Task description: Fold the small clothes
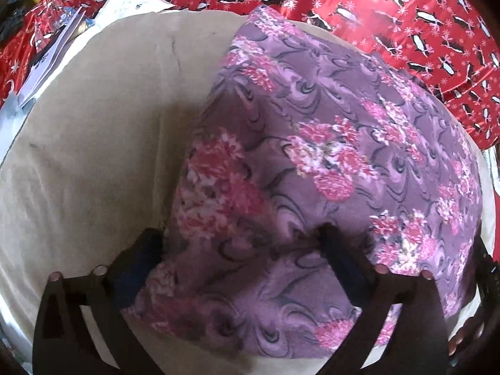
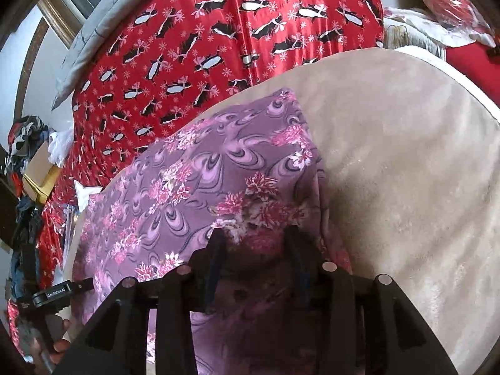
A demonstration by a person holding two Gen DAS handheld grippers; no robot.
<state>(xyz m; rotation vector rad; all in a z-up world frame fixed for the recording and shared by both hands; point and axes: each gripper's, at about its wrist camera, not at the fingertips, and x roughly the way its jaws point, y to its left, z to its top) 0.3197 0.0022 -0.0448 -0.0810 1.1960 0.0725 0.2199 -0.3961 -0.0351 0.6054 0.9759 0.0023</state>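
Your left claw [image 1: 240,237] stands wide open over the near left part of a purple floral garment [image 1: 328,143], its two dark fingers [image 1: 340,259] spread well apart with the cloth bunched between and beneath them; the tips press on the fabric, but nothing is pinched between them. Your right claw [image 2: 254,237] is narrower, its fingers [image 2: 215,250] set on either side of a raised fold at the garment's [image 2: 200,168] near right edge; whether that fold is actually clamped you cannot tell from this view, as the cloth there is dark and blurred. The garment lies spread on a beige blanket [image 1: 93,125], its far corner reaching the blanket's far rim. Beyond, a red penguin-print cloth [image 1: 390,6] covers the surface to the far side. White papers [image 1: 125,3] lie at the far left past the blanket. In the right wrist view, your left claw [image 2: 81,286] appears at the near left edge of the garment, and a heap of dark clothes [image 2: 25,143] sits at the far left.
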